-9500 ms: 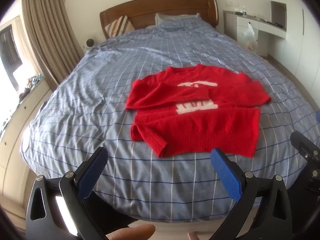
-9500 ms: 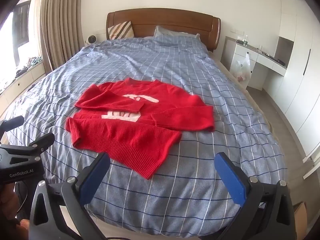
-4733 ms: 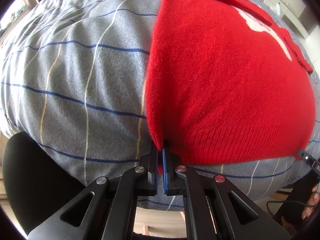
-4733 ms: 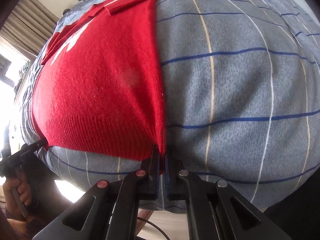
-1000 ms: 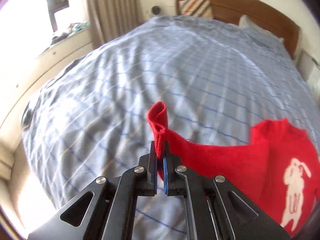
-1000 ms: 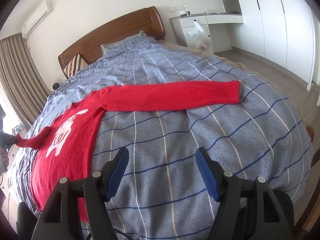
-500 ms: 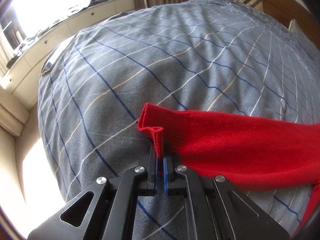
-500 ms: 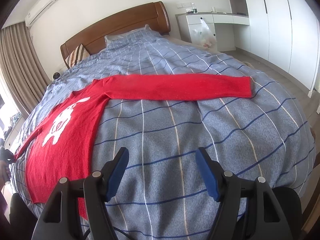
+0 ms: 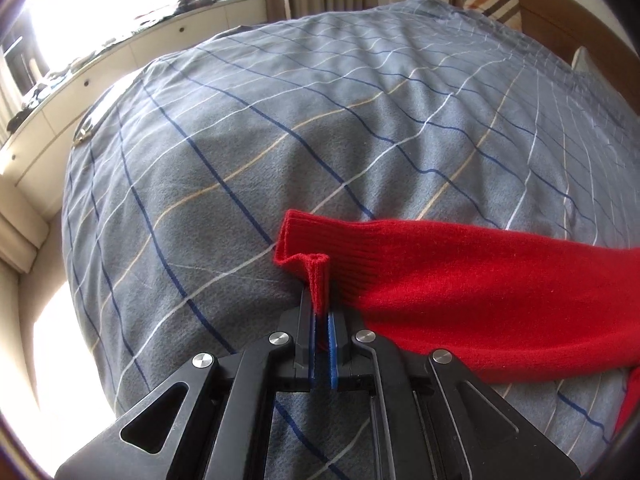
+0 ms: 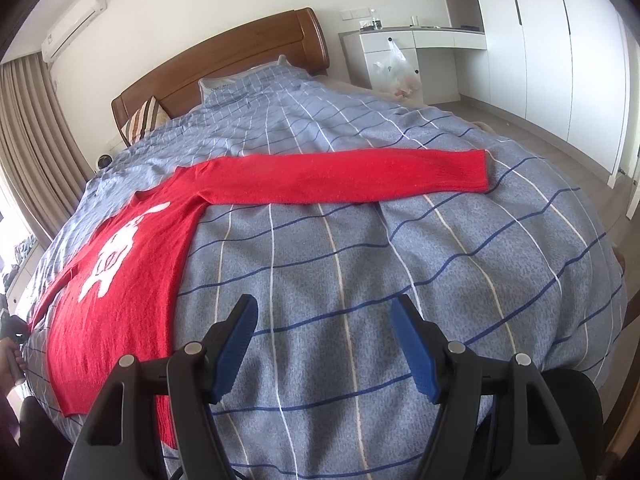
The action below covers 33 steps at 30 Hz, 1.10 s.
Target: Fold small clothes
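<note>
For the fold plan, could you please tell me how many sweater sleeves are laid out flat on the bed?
2: the right sleeve stretches across the duvet; the left sleeve lies flat, cuff pinched by the left gripper.

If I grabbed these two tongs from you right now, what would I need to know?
Left tongs: shut on the cuff of one sleeve of the red sweater, low over the checked bedcover.
Right tongs: open, holding nothing, above bare cover near the bed's foot.
Sweater: front up, white animal showing, the other sleeve stretched flat to the side.
Done: garment spread out.
Left: probably let go of the cuff, then fold both sleeves in and double the body.
</note>
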Available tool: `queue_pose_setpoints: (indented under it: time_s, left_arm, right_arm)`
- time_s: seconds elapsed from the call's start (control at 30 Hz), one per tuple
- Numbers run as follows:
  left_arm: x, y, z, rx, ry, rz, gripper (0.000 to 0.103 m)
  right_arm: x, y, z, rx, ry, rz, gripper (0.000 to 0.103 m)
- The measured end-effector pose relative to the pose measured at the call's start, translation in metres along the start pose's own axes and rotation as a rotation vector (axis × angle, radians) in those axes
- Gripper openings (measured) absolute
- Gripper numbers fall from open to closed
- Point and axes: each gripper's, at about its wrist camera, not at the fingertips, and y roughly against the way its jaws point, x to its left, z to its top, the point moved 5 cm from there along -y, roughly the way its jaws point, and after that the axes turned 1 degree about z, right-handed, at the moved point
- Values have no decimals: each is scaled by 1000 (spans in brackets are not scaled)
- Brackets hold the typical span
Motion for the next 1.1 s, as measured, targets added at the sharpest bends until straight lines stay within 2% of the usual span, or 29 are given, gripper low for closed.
queue_pose_setpoints:
  time_s: [0.07,0.13,0.17,0.2,0.27,0.4,0.5,0.63,0.73,0.87,1.0,1.1]
  left_arm:
    - [5,2,0,-8,28,-45,8]
    - [11,8,0,-16,52,-79,21]
    - [14,12,0,-20,65,-85,43]
    - [18,18,0,-27,75,-83,71]
    - [30,35,0,-69,99,-49,90]
    - [45,71,-6,-133,122,-69,90]
    - [39,102,-17,-174,103,-118,93]
    - [0,144,-42,-216,7,-239,97]
    - [-42,163,-69,-205,-94,-340,98]
    - [-93,160,-107,-132,-196,-452,98]
    - [-124,142,-133,-92,-260,-459,98]
    - [-133,129,-146,-66,-306,-448,98]
  right_arm:
    - [-1,0,0,-2,-4,5,69]
    - [0,0,0,-2,-5,7,69]
    - [0,0,0,-3,-5,8,69]
    - [0,0,0,-6,-5,8,69]
    - [-1,2,1,-16,-9,7,76]
    - [-3,5,3,-42,-23,3,78]
    - [-2,6,5,-55,-23,4,78]
    - [7,7,6,-77,12,10,78]
    - [20,6,4,-81,68,18,78]
    - [34,4,0,-76,135,27,78]
    - [43,1,-3,-71,169,27,78]
    - [46,-1,-5,-68,186,23,78]
